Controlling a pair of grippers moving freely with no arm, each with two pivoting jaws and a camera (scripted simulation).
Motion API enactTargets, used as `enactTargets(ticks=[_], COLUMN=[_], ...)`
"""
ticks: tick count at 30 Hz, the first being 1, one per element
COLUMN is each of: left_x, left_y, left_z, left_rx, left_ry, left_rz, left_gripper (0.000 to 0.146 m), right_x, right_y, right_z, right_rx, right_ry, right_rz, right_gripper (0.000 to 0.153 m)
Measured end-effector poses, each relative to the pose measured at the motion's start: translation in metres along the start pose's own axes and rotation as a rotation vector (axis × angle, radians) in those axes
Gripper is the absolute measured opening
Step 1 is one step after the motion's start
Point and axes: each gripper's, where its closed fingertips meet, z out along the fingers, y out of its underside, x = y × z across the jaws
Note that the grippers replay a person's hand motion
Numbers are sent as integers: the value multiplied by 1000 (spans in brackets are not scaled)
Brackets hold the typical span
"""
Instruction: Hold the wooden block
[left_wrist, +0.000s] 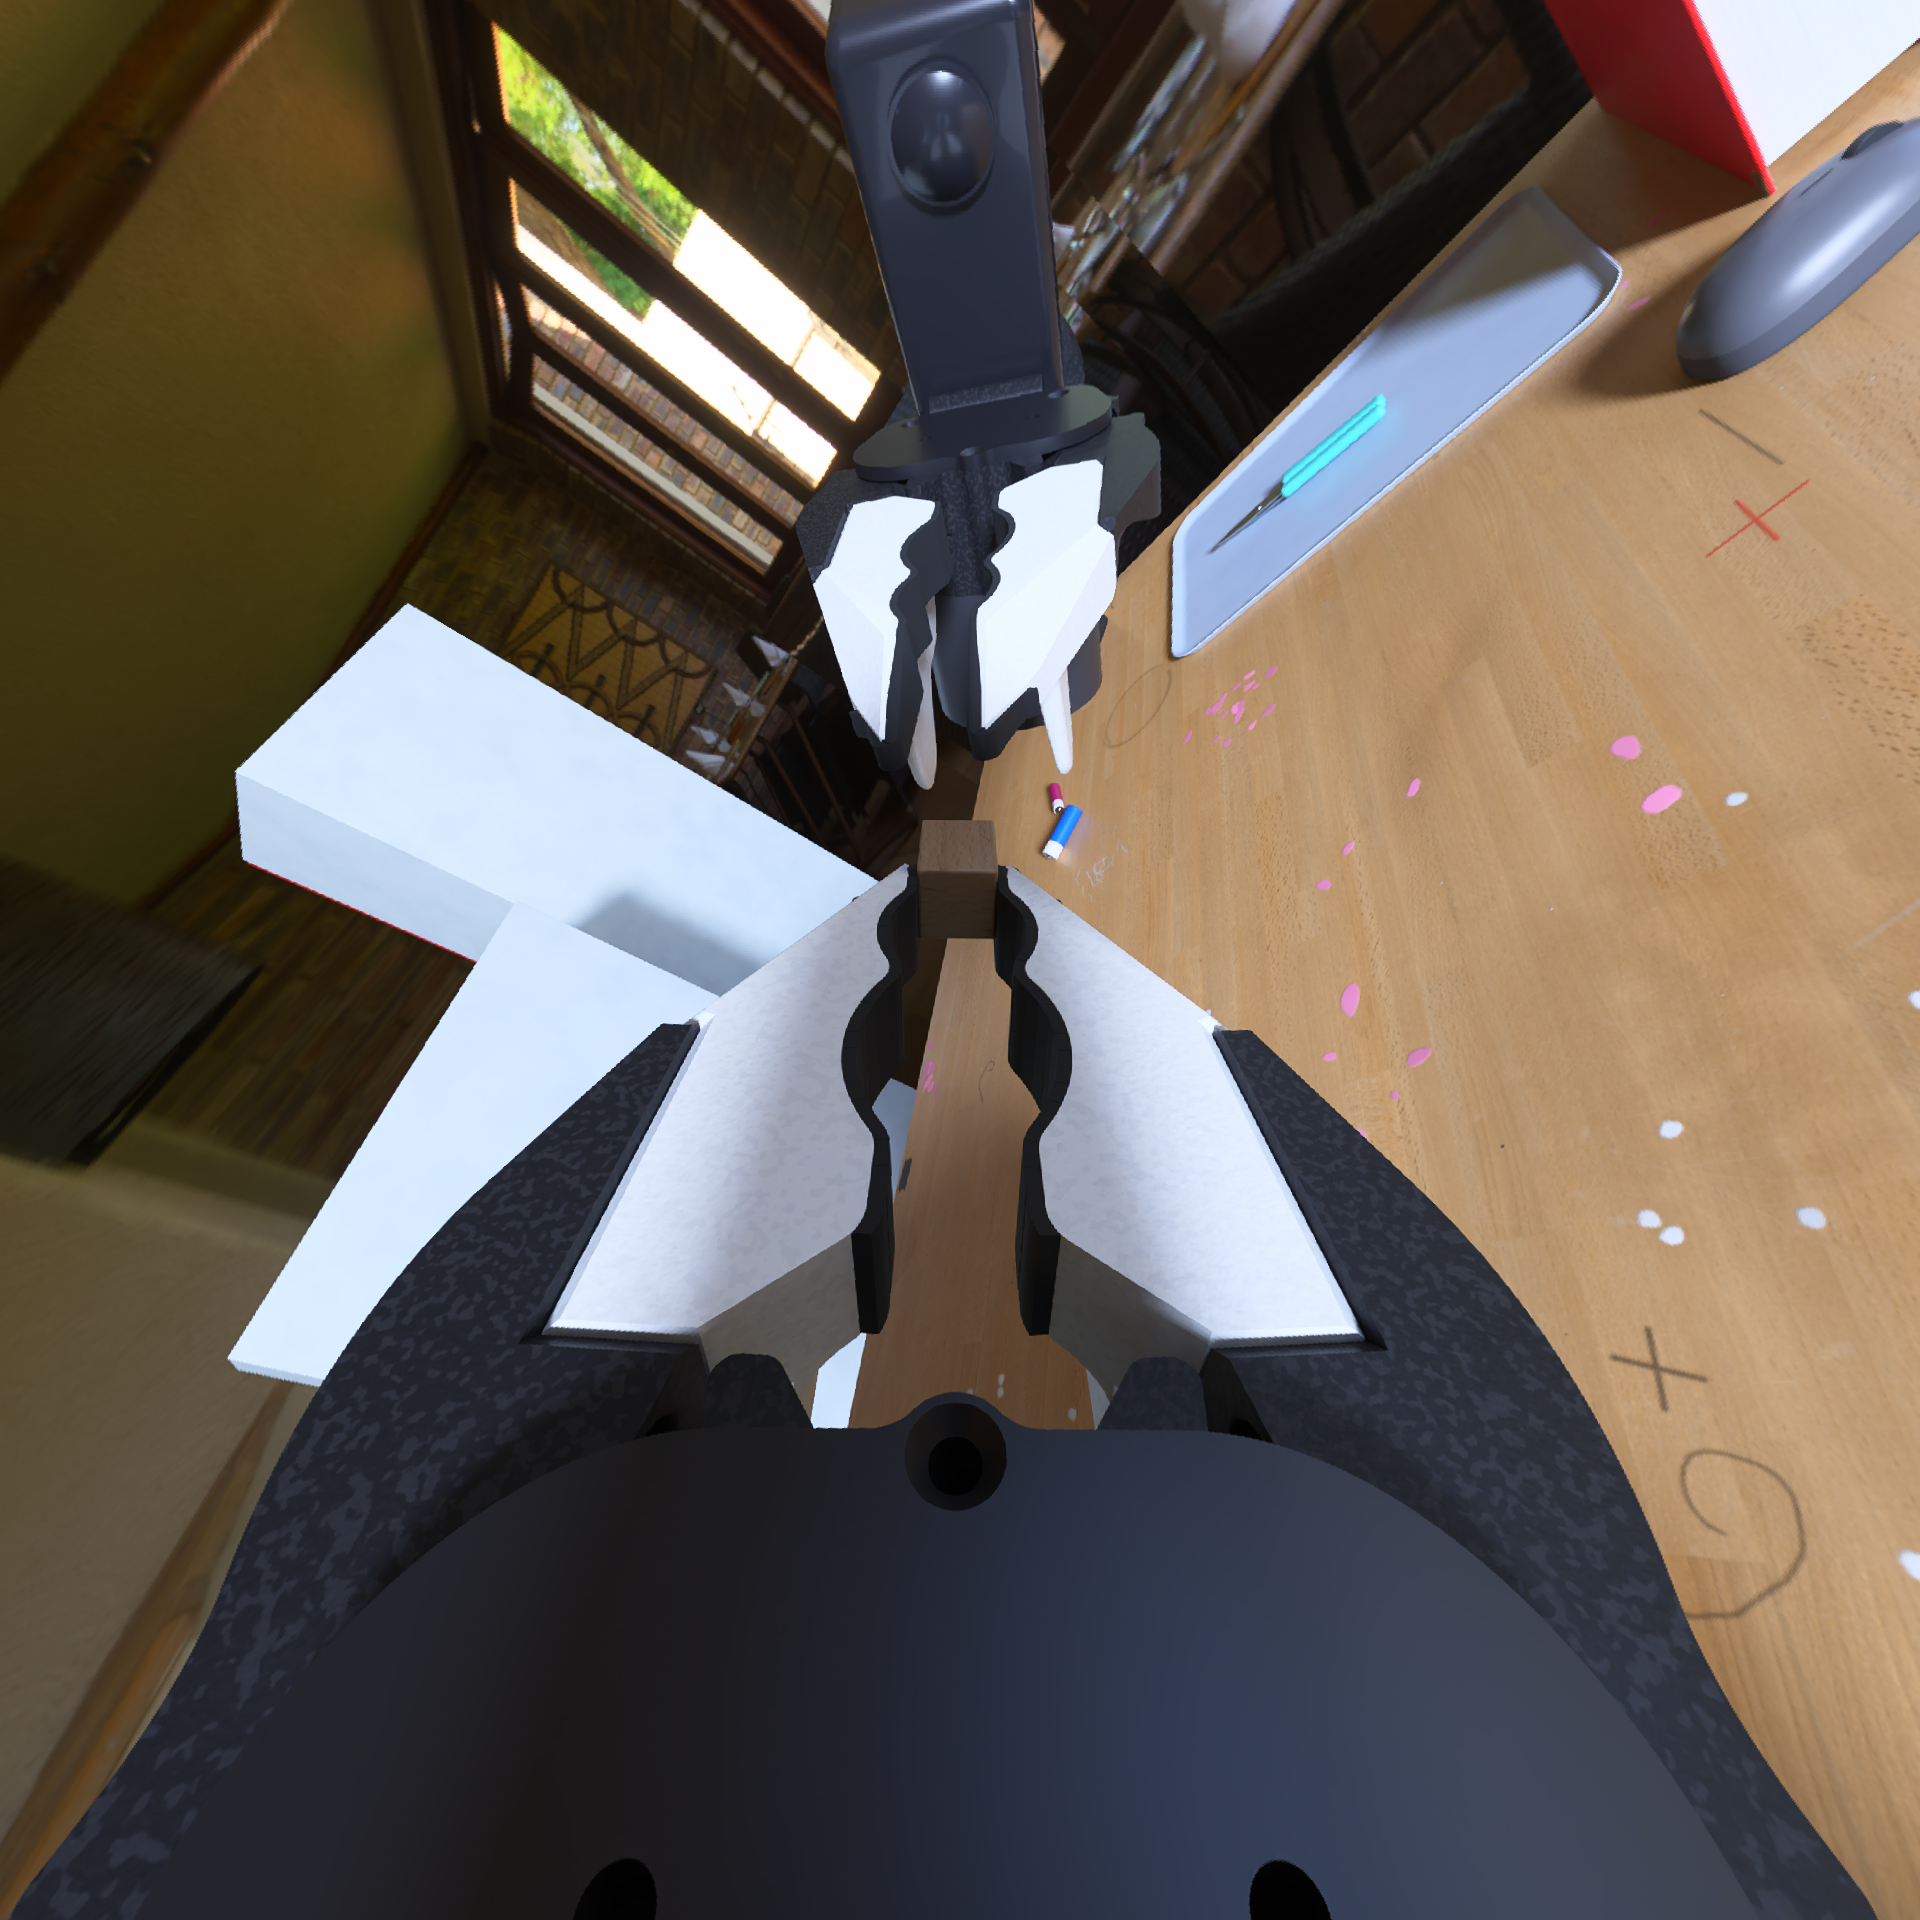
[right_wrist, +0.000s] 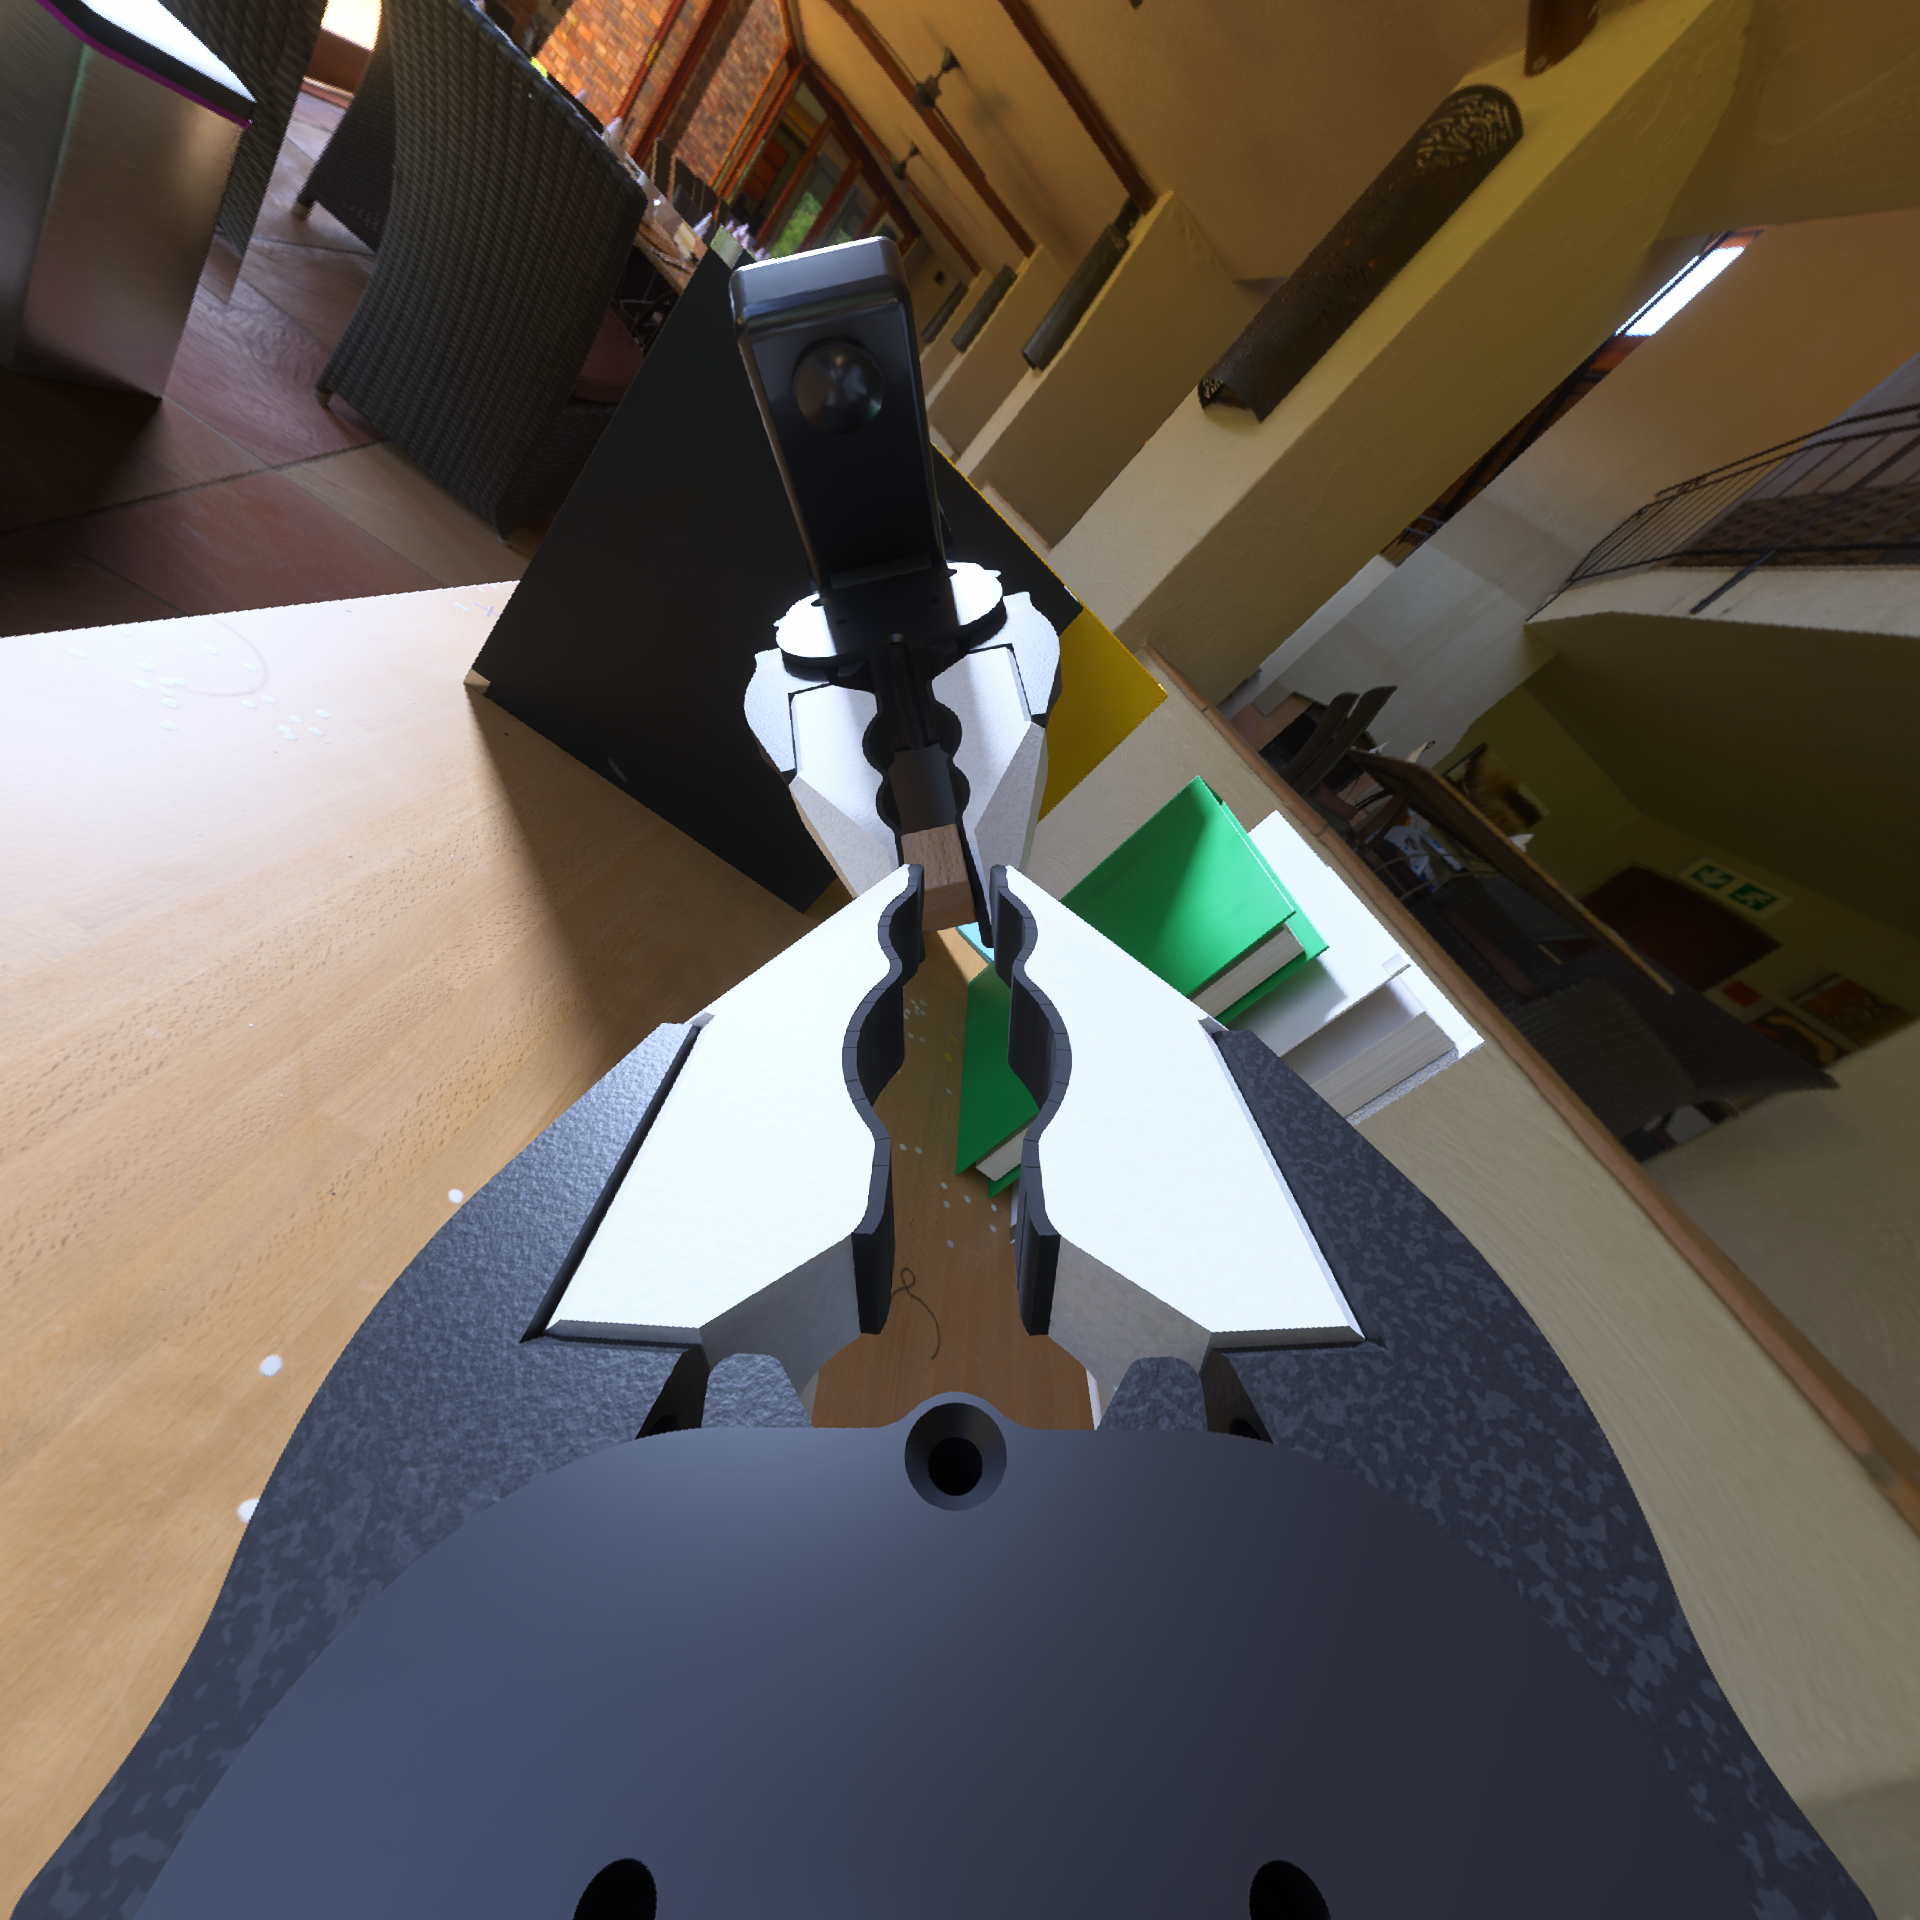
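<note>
Left wrist view gives us the left gripper (left_wrist: 957, 896) pinching the block (left_wrist: 957, 878) between its fingertips, the dark ribbed pads pressed on two opposite faces. We see the block as a small square-cut piece of brown wood, grain running along it, lifted clear of the table (left_wrist: 1507, 987). Facing it hangs the right gripper (left_wrist: 987, 753), white faceted fingers on a black speckled body, tips just short of the block and apart from it; its fingers stand spread.

Right wrist view shows us the right gripper (right_wrist: 957, 896) with the block's pale sawn end (right_wrist: 943, 878) between its tips. From here we cannot be sure the pads touch the wood; a thin gap seems to remain on each side. Beyond, the left gripper (right_wrist: 930, 831) clamps the block's far end.

We note the table is light butcher-block wood, flecked with pink and white spots and marked with pen crosses and loops. On it lie a grey tray (left_wrist: 1392, 416) holding a teal-handled blade (left_wrist: 1309, 468), a smooth grey mouse (left_wrist: 1808, 249), and a small blue-and-white marker (left_wrist: 1062, 831). White slabs (left_wrist: 499, 810) lie off the table's left edge. A black panel (right_wrist: 644, 665) stands on the table, with a green book (right_wrist: 1174, 914) stacked on white ones beside it. Around us are wicker chairs (right_wrist: 468, 239), brick, timber windows and yellow plaster walls.
</note>
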Motion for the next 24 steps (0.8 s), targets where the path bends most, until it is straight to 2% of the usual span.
enactTargets(ticks=[11,24], left_x=[-2,-1], left_y=[7,9], left_z=[1,1], left_rx=[-31,-36], left_ry=[-8,23], left_rz=[6,-48], left_gripper=[13,13], right_x=[3,3], right_y=[6,9], right_z=[1,2], right_rx=[2,-12], right_ry=[0,-6], right_rz=[57,34], right_gripper=[12,13])
